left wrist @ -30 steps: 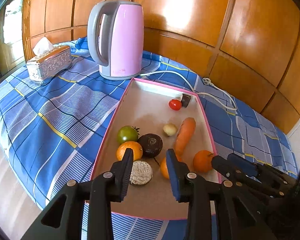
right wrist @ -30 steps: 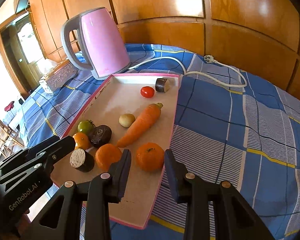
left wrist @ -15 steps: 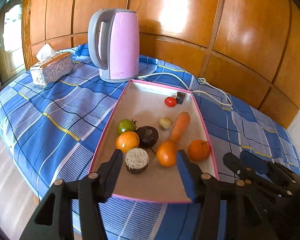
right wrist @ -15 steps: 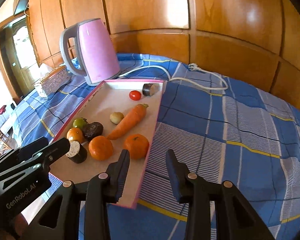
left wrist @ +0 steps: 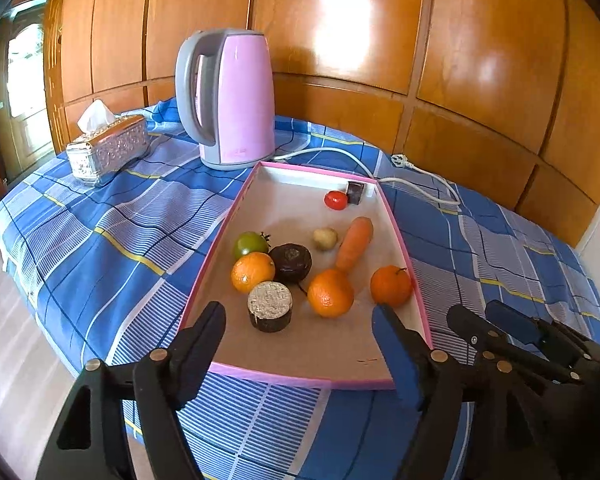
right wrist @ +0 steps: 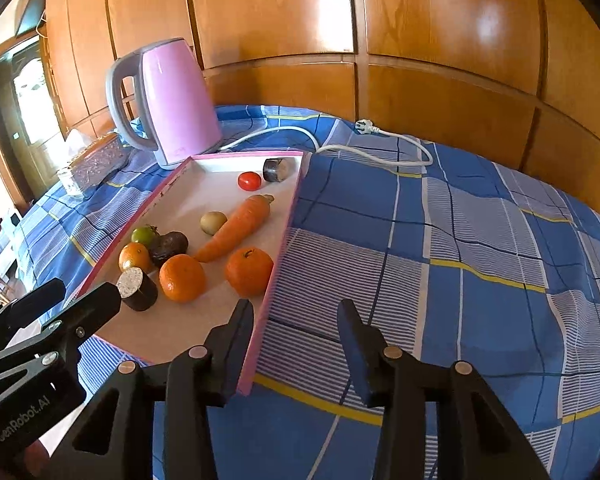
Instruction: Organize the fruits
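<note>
A pink-rimmed tray lies on the blue checked cloth. In it are three oranges, a carrot, a green tomato, a dark round fruit, a red tomato and a dark cylinder with a pale top. My left gripper hovers at the tray's near end, its jaws opening and nothing held. My right gripper straddles the tray's right rim just short of an orange, jaws opening and nothing in them.
A pink kettle stands behind the tray, its white cord trailing to the right. A silver tissue box sits at the far left. Wood panelling backs the table. The cloth drops to the floor on the left.
Both grippers have drawn back from the oranges toward the tray's near end, and their jaws have widened, the left far more. The oranges stay lying in the tray.
</note>
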Motion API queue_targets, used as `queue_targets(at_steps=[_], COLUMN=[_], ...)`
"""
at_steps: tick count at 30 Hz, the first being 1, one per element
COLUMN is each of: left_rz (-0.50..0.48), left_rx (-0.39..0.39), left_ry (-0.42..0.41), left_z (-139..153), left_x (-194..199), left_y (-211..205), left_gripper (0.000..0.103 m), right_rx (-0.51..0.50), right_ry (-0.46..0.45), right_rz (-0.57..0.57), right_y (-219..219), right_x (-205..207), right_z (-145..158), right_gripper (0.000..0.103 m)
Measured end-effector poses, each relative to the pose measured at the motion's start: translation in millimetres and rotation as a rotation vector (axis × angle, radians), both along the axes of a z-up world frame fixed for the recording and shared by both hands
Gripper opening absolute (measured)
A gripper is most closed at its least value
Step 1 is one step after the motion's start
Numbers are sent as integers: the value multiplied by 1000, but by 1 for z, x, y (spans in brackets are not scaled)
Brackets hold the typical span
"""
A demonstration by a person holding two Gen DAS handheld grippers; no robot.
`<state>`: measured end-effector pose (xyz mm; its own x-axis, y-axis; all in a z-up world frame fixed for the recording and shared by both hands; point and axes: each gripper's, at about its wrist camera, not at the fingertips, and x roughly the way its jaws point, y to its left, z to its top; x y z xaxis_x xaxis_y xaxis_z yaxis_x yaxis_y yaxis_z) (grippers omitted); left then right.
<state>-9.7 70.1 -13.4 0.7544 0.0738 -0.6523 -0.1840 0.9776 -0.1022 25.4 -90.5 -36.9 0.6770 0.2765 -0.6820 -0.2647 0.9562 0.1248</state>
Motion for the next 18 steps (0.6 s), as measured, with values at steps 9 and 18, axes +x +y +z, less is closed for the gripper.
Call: queue_targets(at_steps=[9, 18], left_rz=[20, 26], left_rx=[9, 13], left_ry=[-8, -11], left_z=[2, 3], left_x=[-2, -3], left_y=[2, 3], left_gripper=[83, 85], right_rx=[-8, -14], right_ry=[5, 0], right_rz=[15, 24], right_y=[3, 5], right_x=[-2, -3], right_z=[-2, -2], right_gripper=[45, 45])
